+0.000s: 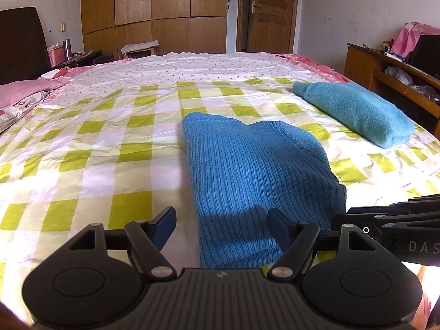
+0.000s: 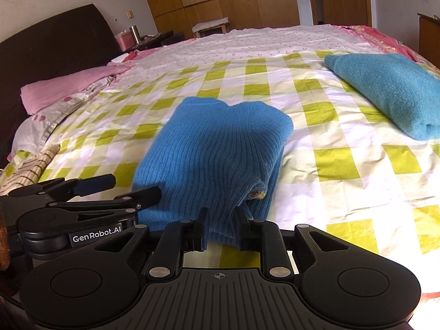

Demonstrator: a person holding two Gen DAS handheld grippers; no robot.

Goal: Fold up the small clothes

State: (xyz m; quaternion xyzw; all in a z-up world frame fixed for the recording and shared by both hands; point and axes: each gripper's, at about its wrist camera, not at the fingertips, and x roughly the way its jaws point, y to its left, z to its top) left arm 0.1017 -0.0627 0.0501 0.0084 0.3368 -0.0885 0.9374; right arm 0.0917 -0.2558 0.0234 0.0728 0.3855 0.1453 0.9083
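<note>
Sweater: blue ribbed knit sweater [image 1: 255, 181] lies folded into a thick pad mid-bed on the checked sheet [image 1: 90, 148], near edge toward me.
Left hand-held gripper [image 1: 221, 227]: jaws spread wide, nothing pinched; the sweater's near left corner sits in the gap, pads clear of it. I read this as a let-go after laying a fold.
Right hand-held gripper [image 2: 221, 229]: jaws narrow, bracketing the sweater's near hem; the knit bunches up between them. I can't tell whether the pads press it or have just slackened.
Why so: both tools sit at the near edge, side by side, where a fold gets set down and squared.
Done pile: teal folded garment [image 2: 390, 93] rests well apart, far right of the bed; I take it as the finished spot.
Around: pink pillow [image 2: 63, 88] far left, wardrobe [image 1: 154, 11] and door [image 1: 271, 11] behind.
In the way: nothing between sweater and teal garment; the two tools crowd each other.
</note>
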